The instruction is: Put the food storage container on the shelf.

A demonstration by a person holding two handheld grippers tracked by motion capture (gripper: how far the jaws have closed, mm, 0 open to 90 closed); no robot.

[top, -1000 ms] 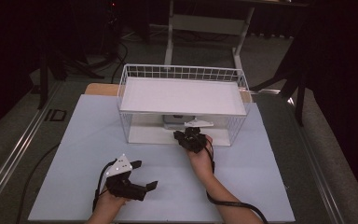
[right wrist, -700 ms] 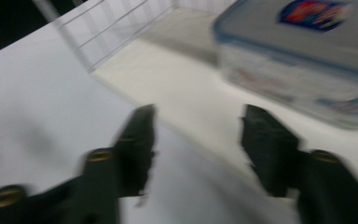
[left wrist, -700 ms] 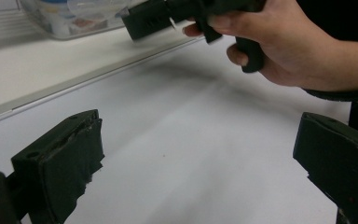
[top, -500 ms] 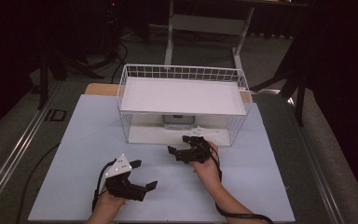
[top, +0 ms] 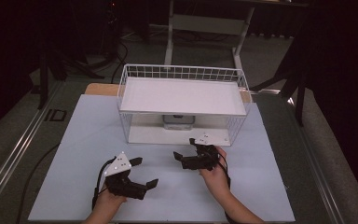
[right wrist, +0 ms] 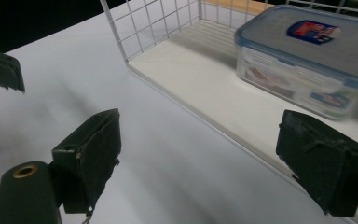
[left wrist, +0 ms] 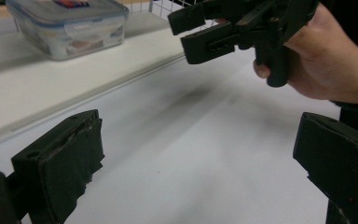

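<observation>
— Under the wire rack's point(top: 182, 74) shelf, at the far middle, sits the lidded food container point(right wrist: 307, 60).
— Tools?
— Right tool point(top: 189, 155) has just been opening, empty, near the rack; left tool point(top: 142, 171) apart, empty, on the counter point(top: 270, 186).

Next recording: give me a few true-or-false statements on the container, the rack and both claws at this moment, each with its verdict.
1. The clear container sits on the lower shelf of the wire rack. True.
2. The right claw is clamped on the container. False: its jaws stand wide apart with nothing between them, over the white mat in front of the rack.
3. The container's lid is off. False: the blue-edged lid is on it.
4. The left claw is open and holds nothing. True.
5. The rack's top shelf carries a second box. False: it is bare.
</observation>
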